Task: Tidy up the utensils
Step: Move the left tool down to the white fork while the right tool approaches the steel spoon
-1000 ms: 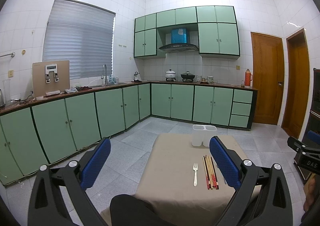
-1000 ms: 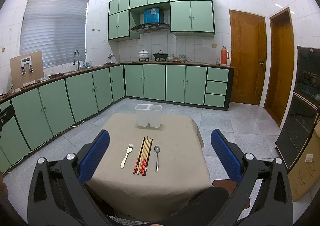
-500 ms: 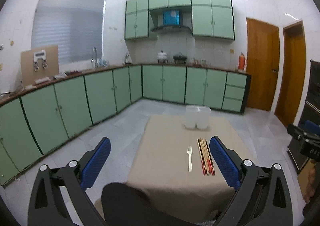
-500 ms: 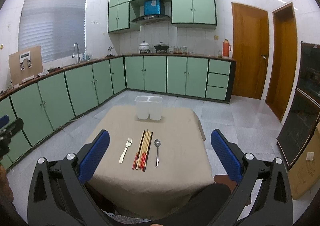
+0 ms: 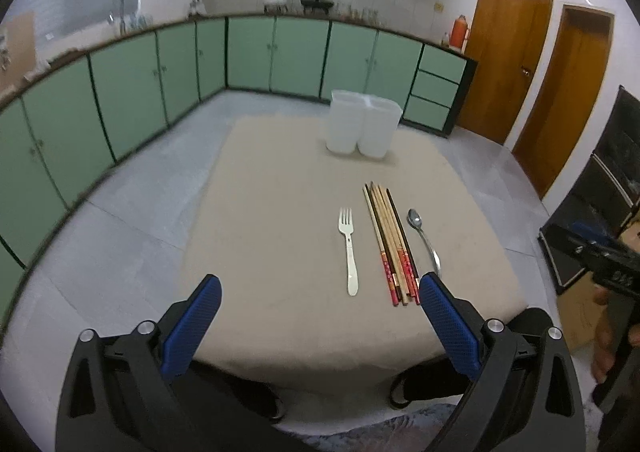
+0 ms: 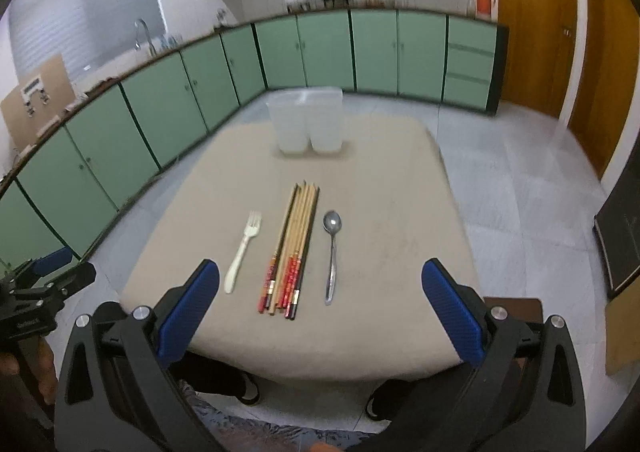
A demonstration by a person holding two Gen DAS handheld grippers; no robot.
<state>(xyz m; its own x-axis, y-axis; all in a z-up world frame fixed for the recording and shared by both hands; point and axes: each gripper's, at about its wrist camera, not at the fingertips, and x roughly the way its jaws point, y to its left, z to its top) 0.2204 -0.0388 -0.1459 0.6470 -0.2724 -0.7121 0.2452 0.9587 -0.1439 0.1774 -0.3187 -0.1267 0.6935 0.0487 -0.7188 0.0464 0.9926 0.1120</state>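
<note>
On a beige-covered table [image 5: 280, 212] lie a cream plastic fork [image 5: 348, 248], a bundle of several chopsticks [image 5: 390, 242] and a metal spoon [image 5: 425, 242], side by side. A white two-compartment holder [image 5: 362, 128] stands at the far edge. The right wrist view shows the fork [image 6: 243, 250], chopsticks [image 6: 294, 248], spoon [image 6: 331, 252] and holder [image 6: 306, 124]. My left gripper [image 5: 320, 288] is open and empty above the near table edge. My right gripper [image 6: 320, 276] is open and empty, above the near edge in front of the chopsticks.
Green kitchen cabinets [image 5: 120, 92] run along the left and back walls. Wooden doors [image 5: 504, 52] stand at the right. A dark appliance [image 5: 600, 192] stands by the right wall. Grey tiled floor surrounds the table. The person's legs show under the near edge.
Both grippers have tilted down and moved closer to the table, so the utensils now sit larger and nearer. Both stay open. The utensils have not moved.
</note>
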